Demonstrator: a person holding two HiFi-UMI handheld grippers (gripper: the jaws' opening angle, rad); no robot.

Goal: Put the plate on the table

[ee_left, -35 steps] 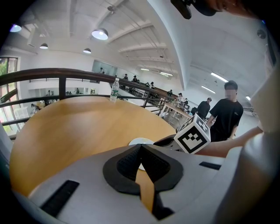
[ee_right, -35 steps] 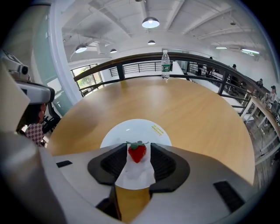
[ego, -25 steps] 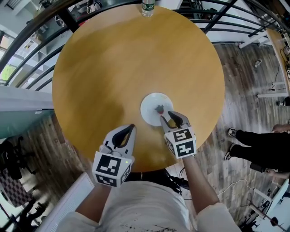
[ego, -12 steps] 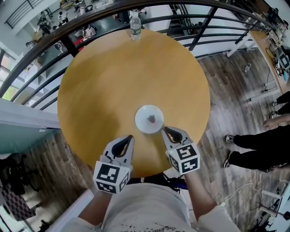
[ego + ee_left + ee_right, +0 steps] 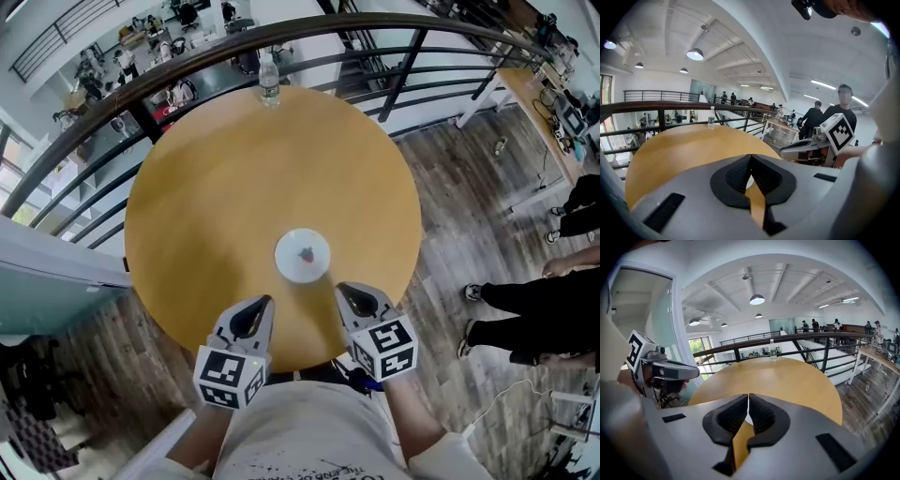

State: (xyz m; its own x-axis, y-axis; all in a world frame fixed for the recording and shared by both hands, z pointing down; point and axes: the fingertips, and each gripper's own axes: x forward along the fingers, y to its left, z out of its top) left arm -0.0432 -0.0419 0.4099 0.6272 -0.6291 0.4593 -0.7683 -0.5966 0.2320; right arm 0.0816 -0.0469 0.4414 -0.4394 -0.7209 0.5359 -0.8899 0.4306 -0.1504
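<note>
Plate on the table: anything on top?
On the white plate, one small dark-red thing sits at the centre, too small to identify. The plate surface beneath it is covered.

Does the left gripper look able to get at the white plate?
Probably yes. The plate lies on the table just ahead of the left gripper, with nothing between them. Its jaws are shut and would have to open.

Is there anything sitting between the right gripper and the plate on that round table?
Nothing visible. Only bare table lies between the right gripper and the plate; the bottle stands at the far edge, well clear.
</note>
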